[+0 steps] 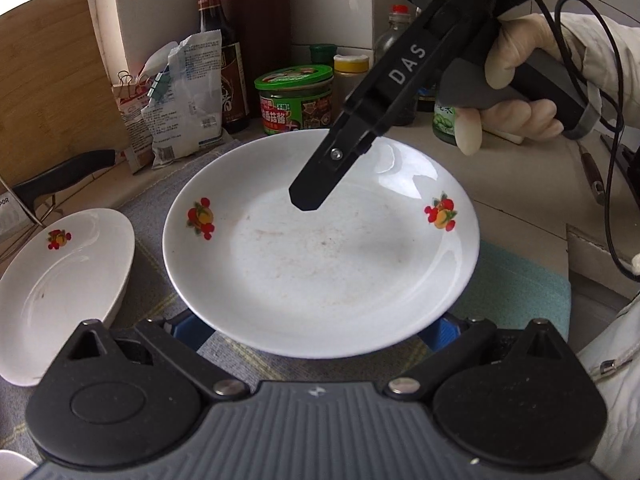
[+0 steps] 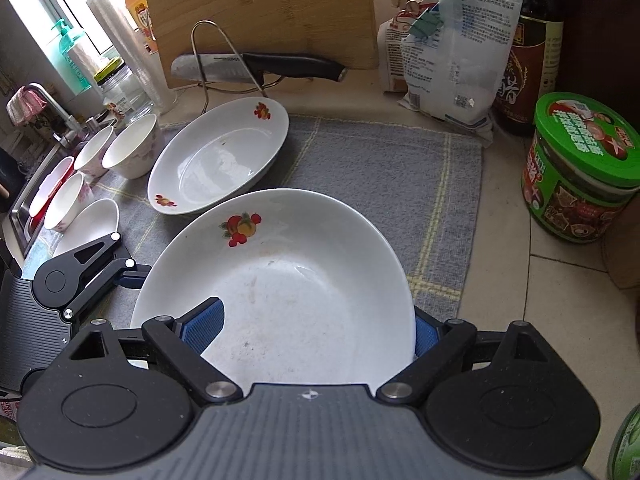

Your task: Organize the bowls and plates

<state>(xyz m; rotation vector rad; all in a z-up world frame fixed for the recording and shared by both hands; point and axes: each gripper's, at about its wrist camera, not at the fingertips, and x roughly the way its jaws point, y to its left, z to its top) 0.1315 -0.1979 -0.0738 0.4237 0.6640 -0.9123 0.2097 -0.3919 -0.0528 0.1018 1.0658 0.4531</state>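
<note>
A white plate with red fruit prints (image 1: pixel 320 248) (image 2: pixel 288 288) is held just above the grey mat. My right gripper (image 2: pixel 308 332) is shut on its rim, one blue pad (image 2: pixel 204 326) inside and one outside; from the left wrist view it reaches in from the upper right (image 1: pixel 316 188). My left gripper (image 1: pixel 316 332) is open, its blue pads (image 1: pixel 192 330) under the plate's near edge. A second white plate (image 1: pixel 60 288) (image 2: pixel 220 156) lies on the mat to the left. Several small bowls (image 2: pixel 132 152) stand by the sink.
A knife on a wire rack (image 2: pixel 260 66) and a wooden cutting board (image 2: pixel 260 12) stand behind the plates. Bags (image 2: pixel 452 48), a dark sauce bottle (image 1: pixel 220 48) and a green-lidded jar (image 2: pixel 580 168) (image 1: pixel 296 98) line the back and right. A grey mat (image 2: pixel 380 168) covers the counter.
</note>
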